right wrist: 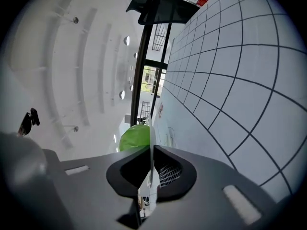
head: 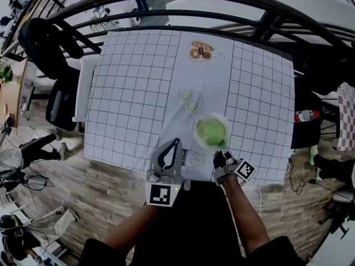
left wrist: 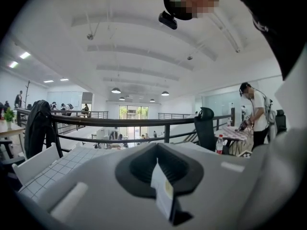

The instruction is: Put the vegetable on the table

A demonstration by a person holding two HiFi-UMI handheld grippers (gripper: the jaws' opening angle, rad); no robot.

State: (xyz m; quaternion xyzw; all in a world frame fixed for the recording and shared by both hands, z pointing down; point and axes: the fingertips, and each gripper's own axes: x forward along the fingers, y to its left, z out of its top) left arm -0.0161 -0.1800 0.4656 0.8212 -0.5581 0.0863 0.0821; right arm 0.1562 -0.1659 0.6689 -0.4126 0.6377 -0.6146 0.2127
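Grid-cloth table point(head: 127, 93): 1 plate point(head: 198, 122) w/ 1 green veg point(head: 211, 132), 2 clear dishes point(head: 190, 100). R gripper point(head: 222, 152) rolled sideways, clamped on plate rim; L gripper point(head: 176, 143) jaws together, empty.

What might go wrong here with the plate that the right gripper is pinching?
1. The right gripper pinches only the thin rim of the plate, so it may tilt and the green vegetable may slide off.
2. They sit near the front edge of the table, so a spill might land on the floor.
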